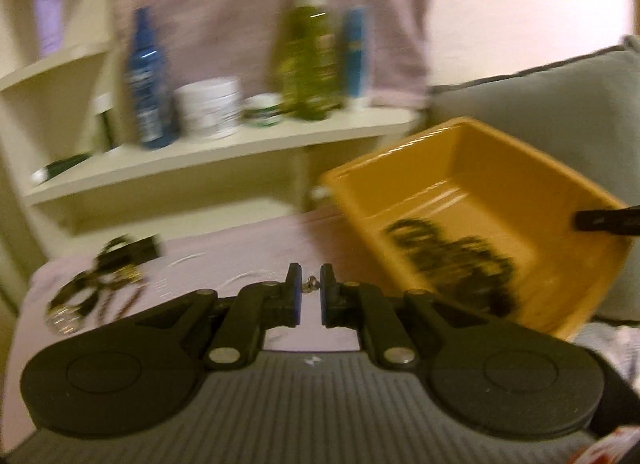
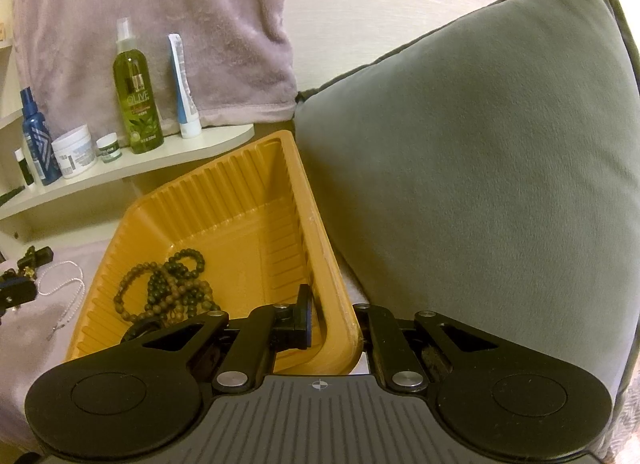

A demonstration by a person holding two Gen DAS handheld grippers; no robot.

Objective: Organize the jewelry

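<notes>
The ribbed orange plastic tray [image 2: 224, 200], pinched at its rim by the right gripper [image 2: 332, 324], holds round-beaded bracelets [image 2: 168, 288], while the left gripper [image 1: 311, 284] nips a tiny metal stud [image 1: 311, 282].

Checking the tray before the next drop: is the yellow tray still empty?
No, a tangle of brown and dark green bead bracelets already lies on the floor of the yellow tray.

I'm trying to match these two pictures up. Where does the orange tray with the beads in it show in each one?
Left wrist view: the orange tray sits at the right, tilted, with dark bead bracelets blurred inside.
Right wrist view: the tray fills the lower middle; the right gripper pinches its near rim.
Shared landmark: the green olive bottle on the shelf, also up in the middle of the left view.
</notes>
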